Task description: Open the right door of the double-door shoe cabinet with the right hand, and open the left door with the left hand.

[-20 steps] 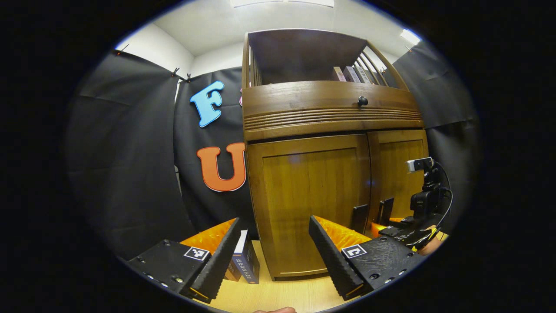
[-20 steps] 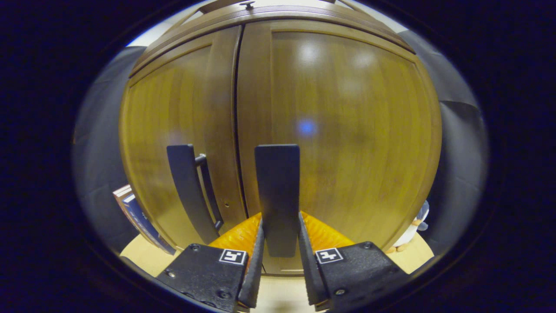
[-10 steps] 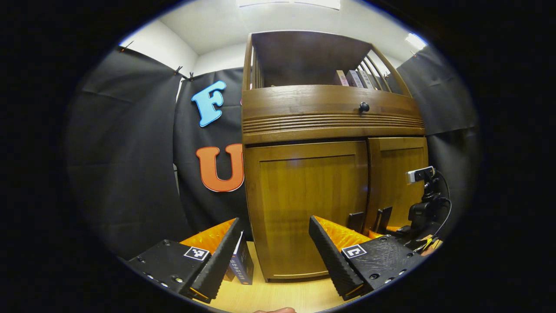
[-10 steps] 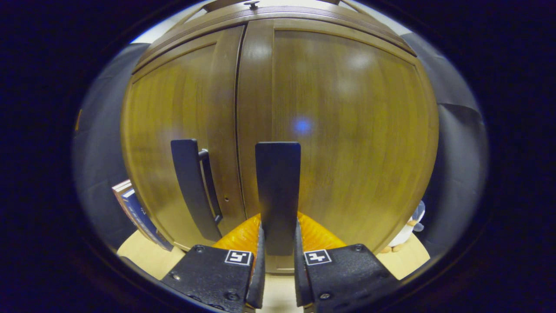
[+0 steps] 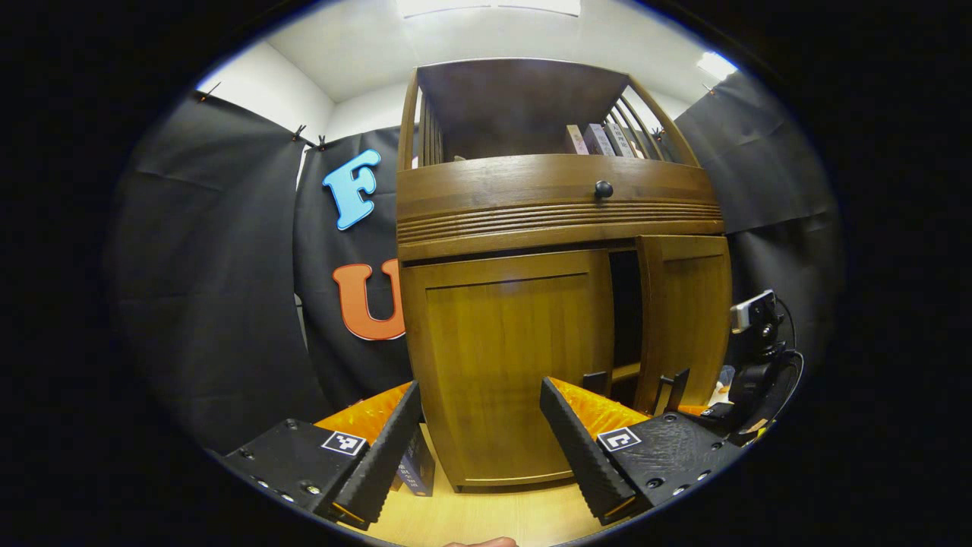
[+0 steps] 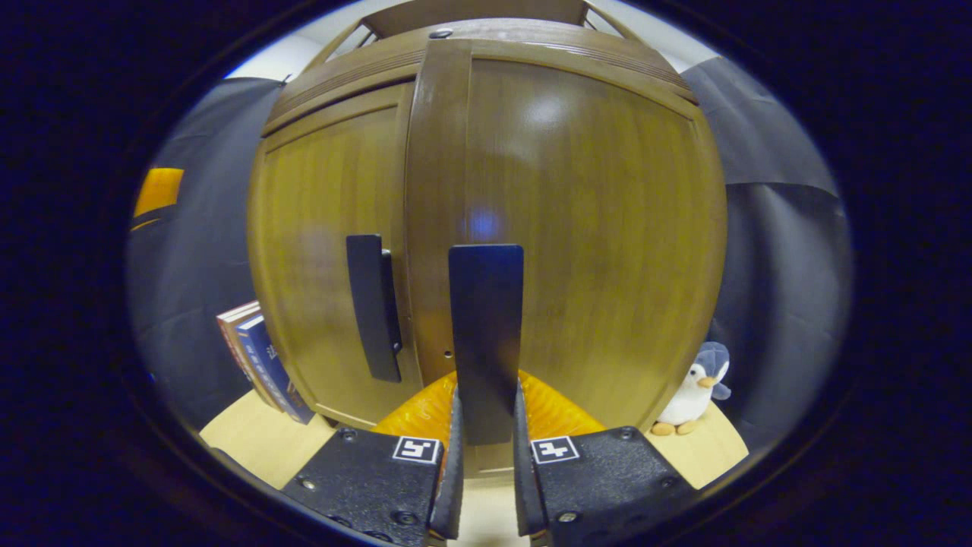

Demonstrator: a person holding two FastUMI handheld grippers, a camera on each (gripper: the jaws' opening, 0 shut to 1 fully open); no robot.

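Right gripper view, right gripper [image 6: 484, 425] clamped on right door handle [image 6: 486, 342], right door [image 6: 592, 228] swung ajar, left door [image 5: 509, 365] closed, left gripper [image 5: 478, 433] jaws spread wide, holding nothing, facing shoe cabinet [image 5: 554, 205].

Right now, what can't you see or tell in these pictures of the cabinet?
- Inside the cabinet: in the left gripper view the gap beside the right door is dark.
- Book by the cabinet: the left gripper hides most of it.
- Right door's handle: in the right gripper view the right gripper covers its lower end.
- Books on top: titles too small.
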